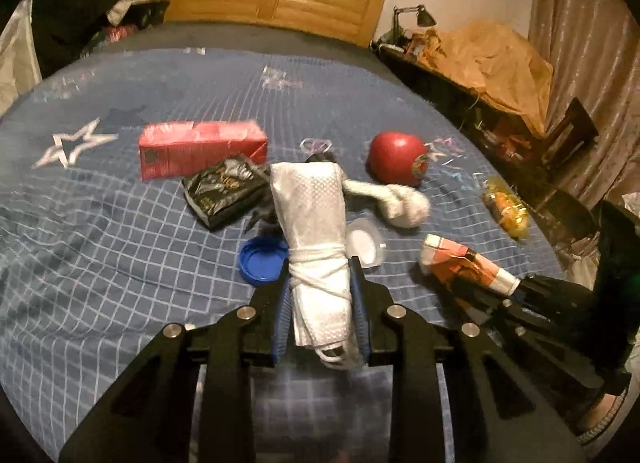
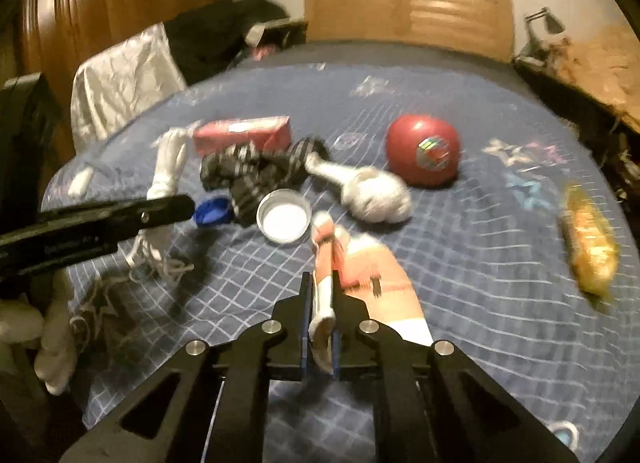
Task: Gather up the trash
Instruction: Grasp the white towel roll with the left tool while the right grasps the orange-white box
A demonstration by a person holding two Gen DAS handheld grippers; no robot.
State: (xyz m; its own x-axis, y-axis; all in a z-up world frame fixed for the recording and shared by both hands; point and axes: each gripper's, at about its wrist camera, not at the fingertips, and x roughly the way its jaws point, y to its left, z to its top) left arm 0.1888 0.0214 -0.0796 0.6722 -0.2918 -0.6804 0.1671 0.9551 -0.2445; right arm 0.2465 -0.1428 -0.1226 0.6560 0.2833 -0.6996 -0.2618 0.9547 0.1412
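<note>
Left tongs (image 1: 320, 283): clamped on white mask (image 1: 316, 231), long axis running forward along the fingers | Right tongs (image 2: 322, 319): clamped on orange wrapper (image 2: 360, 267), held above bed (image 2: 480, 223) | Next trash: white cap (image 2: 285, 221) lies just beyond, slightly left; right tongs nearer, both occupied.

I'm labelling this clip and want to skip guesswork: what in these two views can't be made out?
- Print on the black packet: left wrist view, blurred, partly behind the white mask held by the left gripper.
- Yellow wrapper contents: right wrist view, motion blur.
- Orange-and-white wrapper in the right gripper: text smeared, lower end hidden by the fingers.
- Blue lid: right wrist view, partly behind the left gripper's arm.
- No trash bin appears in either view.
</note>
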